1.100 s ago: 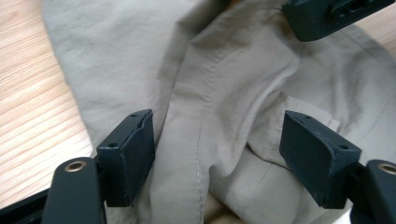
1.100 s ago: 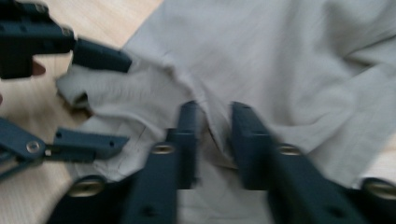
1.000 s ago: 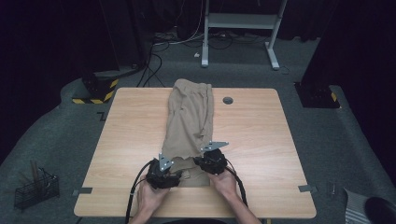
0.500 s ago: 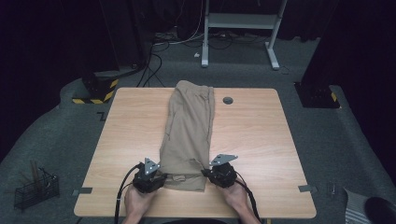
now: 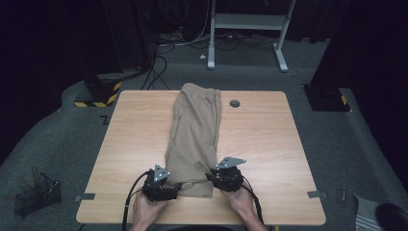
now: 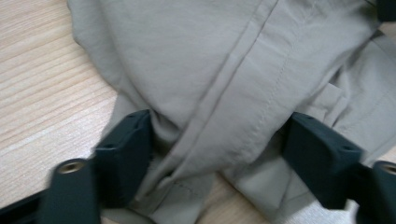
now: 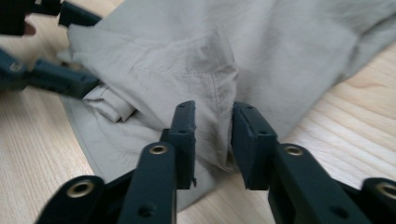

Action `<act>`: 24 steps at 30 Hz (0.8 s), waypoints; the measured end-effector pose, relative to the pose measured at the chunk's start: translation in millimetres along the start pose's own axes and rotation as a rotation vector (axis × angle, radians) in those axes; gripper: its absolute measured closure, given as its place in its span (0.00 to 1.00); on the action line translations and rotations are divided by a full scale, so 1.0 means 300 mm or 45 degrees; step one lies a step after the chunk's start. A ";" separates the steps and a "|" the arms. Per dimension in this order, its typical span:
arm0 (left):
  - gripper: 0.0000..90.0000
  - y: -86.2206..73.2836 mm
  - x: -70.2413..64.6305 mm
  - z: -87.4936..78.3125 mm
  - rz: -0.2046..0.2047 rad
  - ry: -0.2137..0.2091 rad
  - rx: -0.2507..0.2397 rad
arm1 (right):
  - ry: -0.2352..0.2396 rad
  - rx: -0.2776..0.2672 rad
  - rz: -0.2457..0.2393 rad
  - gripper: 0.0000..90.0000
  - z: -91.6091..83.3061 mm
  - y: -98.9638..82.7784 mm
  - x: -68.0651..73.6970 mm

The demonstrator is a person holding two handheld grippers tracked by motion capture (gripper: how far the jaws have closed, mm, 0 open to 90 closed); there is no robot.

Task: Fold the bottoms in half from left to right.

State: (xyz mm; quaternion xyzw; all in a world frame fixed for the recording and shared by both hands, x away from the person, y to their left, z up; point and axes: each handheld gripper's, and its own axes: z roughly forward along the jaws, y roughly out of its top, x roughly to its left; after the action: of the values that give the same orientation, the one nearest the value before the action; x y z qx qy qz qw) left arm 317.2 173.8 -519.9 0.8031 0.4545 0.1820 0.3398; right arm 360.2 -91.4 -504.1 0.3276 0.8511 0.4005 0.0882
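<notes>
A khaki garment [image 5: 195, 134] lies lengthwise down the middle of the wooden table [image 5: 269, 144]; its near end is rumpled. My left gripper [image 5: 175, 185] is at the near left corner of the cloth. In the left gripper view, my left gripper [image 6: 222, 154] has just been opening and its jaws stand wide with a seamed fold of the garment [image 6: 224, 93] between them. My right gripper [image 5: 211, 174] is at the near right corner. My right gripper [image 7: 214, 135] has also just been opening, and a raised pinch of the garment [image 7: 219, 88] stands in the narrow gap between its jaws.
A round black grommet [image 5: 234, 103] sits in the table top beyond the garment. Bare wood lies to both sides. On the floor are a wire basket [image 5: 36, 195] at the left, a yellow-and-black striped base [image 5: 98, 94] and a white desk frame [image 5: 245, 29].
Both hands moved apart and back toward the near edge, spreading the garment's near end. The right jaws have parted a little, and the left hand has edged back toward the cloth.
</notes>
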 end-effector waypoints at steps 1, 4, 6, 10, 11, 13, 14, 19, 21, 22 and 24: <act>0.37 0.001 0.000 -0.002 0.012 0.008 -0.001 | 0.003 0.014 -0.017 0.90 0.006 -0.001 0.004; 0.54 -0.001 0.011 -0.015 0.022 0.004 0.003 | 0.001 0.044 -0.033 0.99 0.015 -0.008 -0.001; 0.59 -0.005 0.017 -0.019 0.031 0.004 0.001 | 0.008 0.055 -0.025 1.00 0.012 -0.016 -0.014; 0.59 -0.013 0.007 -0.032 0.075 0.028 0.001 | -0.021 0.040 -0.060 1.00 -0.004 -0.023 -0.010; 0.56 -0.016 0.008 -0.036 0.068 0.025 0.000 | -0.028 0.029 -0.061 1.00 -0.013 -0.025 -0.011; 0.52 -0.028 0.021 -0.052 0.035 0.013 -0.009 | -0.039 0.018 -0.054 1.00 -0.028 -0.033 -0.017; 0.51 -0.034 0.031 -0.062 0.015 -0.003 -0.013 | -0.036 0.015 -0.042 1.00 -0.036 -0.039 -0.023; 0.51 -0.057 0.079 -0.104 -0.087 0.017 -0.028 | -0.046 0.026 -0.046 0.99 -0.059 -0.065 -0.024; 0.50 -0.067 0.111 -0.116 -0.140 0.010 -0.041 | -0.029 0.024 -0.035 0.98 -0.064 -0.071 -0.032; 0.50 -0.068 0.124 -0.120 -0.162 0.009 -0.051 | -0.017 0.017 -0.032 0.93 -0.066 -0.073 -0.035; 0.48 -0.060 0.152 -0.126 -0.200 0.009 -0.075 | -0.012 -0.007 -0.019 0.83 -0.077 -0.074 -0.038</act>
State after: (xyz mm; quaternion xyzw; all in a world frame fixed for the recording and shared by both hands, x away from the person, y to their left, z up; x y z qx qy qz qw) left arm 307.2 233.5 -507.0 0.7540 0.5115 0.1710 0.3749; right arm 348.5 -123.3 -506.5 0.3230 0.8520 0.4006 0.0961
